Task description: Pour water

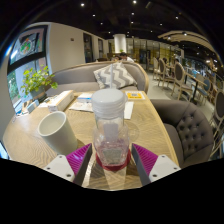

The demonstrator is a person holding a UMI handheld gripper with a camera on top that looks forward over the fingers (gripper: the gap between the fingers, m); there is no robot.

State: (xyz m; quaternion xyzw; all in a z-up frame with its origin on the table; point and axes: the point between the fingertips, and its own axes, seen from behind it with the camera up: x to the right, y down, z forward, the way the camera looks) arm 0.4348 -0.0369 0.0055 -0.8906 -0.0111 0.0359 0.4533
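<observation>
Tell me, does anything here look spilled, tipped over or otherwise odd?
Nothing stands out. The clear plastic bottle with a white cap stands upright between the fingers of the claw, the white mug sits upright beside it, and the wooden table shows no spill.

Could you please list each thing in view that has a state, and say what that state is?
Water bottle: upright, white cap on, between the fingers.
Gripper: shut on the water bottle's lower part.
White cup: on the table beside the bottle, tilted, contents not visible.
Wooden table: bears the cup and some papers.
</observation>
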